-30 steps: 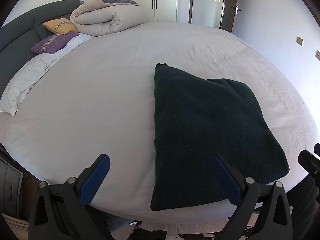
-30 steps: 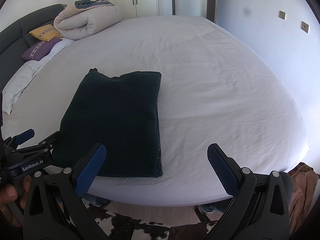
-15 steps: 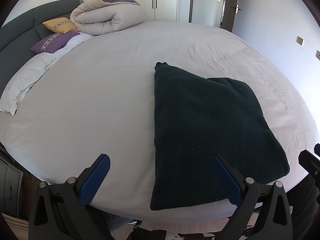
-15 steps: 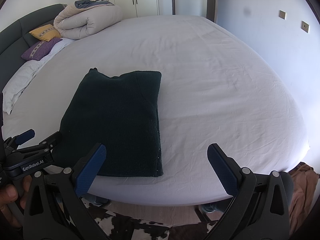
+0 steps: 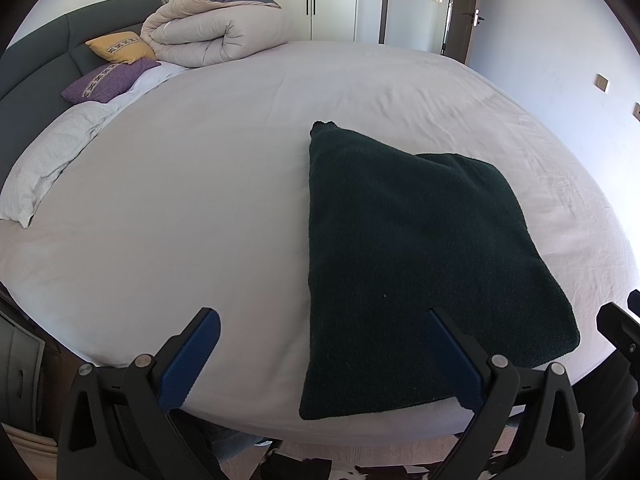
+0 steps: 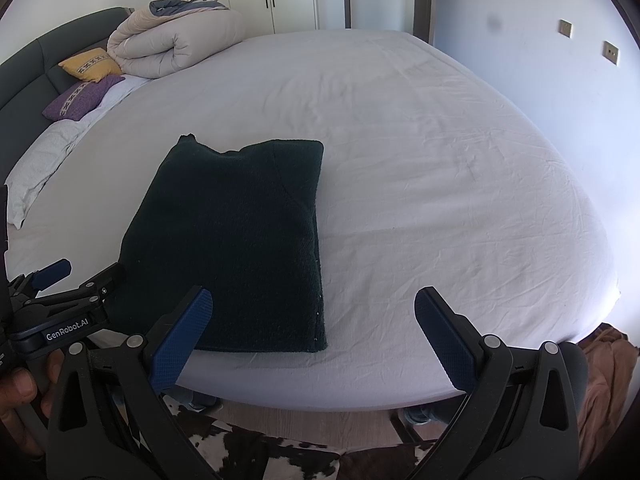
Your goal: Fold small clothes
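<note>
Bare bed [image 6: 440, 168] right of and beyond the sweater [image 6: 240, 236], open to any reach. Far-left corner blocked by duvet [image 6: 180, 40], cushions [image 6: 84, 96] and pillow [image 6: 40, 160]. Wall [image 6: 540, 60] close along the right edge.

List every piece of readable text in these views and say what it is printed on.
"GenRobot.AI": white lettering on the black body of the left tool, seen at the left edge of the right wrist view.

No other text reads. The dark green folded garment shows no label, and the patterned bands on the yellow cushion and the purple cushion are ornament, not letters.
</note>
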Demonstrator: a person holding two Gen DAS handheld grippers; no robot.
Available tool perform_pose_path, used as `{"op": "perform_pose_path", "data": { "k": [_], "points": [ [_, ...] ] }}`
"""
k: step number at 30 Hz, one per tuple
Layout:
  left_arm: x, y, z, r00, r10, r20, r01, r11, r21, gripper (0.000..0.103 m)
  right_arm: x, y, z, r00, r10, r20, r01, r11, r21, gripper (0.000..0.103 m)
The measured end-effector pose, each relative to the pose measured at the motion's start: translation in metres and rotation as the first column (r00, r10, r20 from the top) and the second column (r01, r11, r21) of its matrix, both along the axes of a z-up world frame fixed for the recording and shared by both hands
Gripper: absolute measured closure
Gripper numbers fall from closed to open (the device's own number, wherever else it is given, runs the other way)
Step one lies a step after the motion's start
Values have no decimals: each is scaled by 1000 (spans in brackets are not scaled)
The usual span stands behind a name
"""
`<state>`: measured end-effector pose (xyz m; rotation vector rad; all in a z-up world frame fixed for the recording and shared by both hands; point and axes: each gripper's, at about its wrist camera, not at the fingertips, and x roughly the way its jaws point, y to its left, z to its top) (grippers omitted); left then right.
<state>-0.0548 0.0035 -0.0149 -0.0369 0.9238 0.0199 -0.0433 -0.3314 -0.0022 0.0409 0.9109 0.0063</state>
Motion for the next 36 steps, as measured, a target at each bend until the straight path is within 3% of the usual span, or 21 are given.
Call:
{"op": "perform_pose_path", "data": {
  "k": [36],
  "points": [
    [-3, 5, 1, 1000, 4, 16, -4, 1000, 18, 0, -1, -1, -4, 1000, 7, -10, -6, 1000, 9, 0]
  ]
}}
